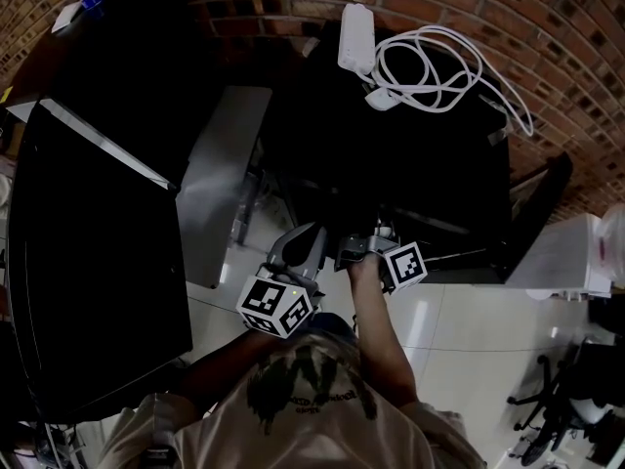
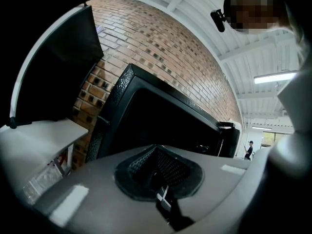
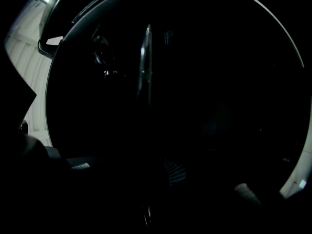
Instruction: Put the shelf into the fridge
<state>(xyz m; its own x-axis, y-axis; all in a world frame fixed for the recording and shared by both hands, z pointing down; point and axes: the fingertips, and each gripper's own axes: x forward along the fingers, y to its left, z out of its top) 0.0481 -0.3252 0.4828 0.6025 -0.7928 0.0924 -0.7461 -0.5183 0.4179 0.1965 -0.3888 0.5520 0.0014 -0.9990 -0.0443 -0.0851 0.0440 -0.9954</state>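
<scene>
The black fridge stands against a brick wall, with its black door swung open to the left. My right gripper reaches level into the dark opening. Its own view is almost black: one ribbed pad shows faintly, and a thin pale edge, perhaps the shelf, stands ahead. How its jaws stand is hidden. My left gripper is just left of it, outside the fridge. Its grey jaws meet, with nothing between them, and face the fridge's front.
A white power strip and a coiled white cable lie on the fridge top. A grey panel stands between door and fridge. A white cabinet and a chair base are at the right.
</scene>
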